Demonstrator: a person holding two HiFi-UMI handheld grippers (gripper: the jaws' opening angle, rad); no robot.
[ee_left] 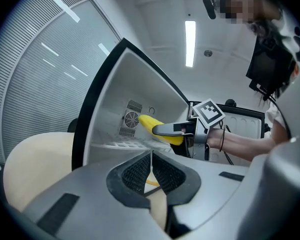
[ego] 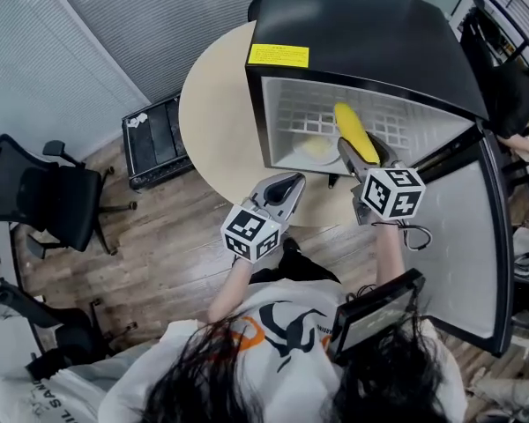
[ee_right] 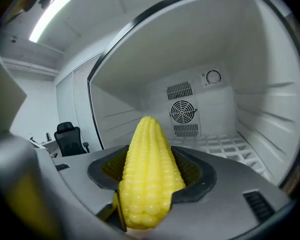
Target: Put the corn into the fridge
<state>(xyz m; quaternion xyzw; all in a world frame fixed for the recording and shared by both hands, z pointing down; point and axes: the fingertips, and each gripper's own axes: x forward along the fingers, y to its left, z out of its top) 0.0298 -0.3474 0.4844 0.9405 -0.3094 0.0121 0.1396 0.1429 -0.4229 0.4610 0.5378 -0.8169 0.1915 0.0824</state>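
A yellow corn cob [ego: 354,132] sticks out of my right gripper [ego: 363,161], which is shut on its lower end. Its tip reaches over the wire shelf [ego: 309,113] inside the open black mini fridge [ego: 361,33]. In the right gripper view the corn [ee_right: 149,174] stands between the jaws and points at the fan grille [ee_right: 182,111] on the back wall. My left gripper [ego: 282,192] is shut and holds nothing, just outside the fridge's front left corner. From the left gripper view [ee_left: 152,169] the corn [ee_left: 147,124] and the right gripper [ee_left: 175,130] show inside the opening.
The fridge stands on a round beige table [ego: 216,113], its door [ego: 463,236] swung open to the right. A white plate [ego: 316,149] with something yellow lies on the shelf beside the corn. Black office chairs [ego: 53,192] and a black crate [ego: 156,139] stand on the wooden floor at left.
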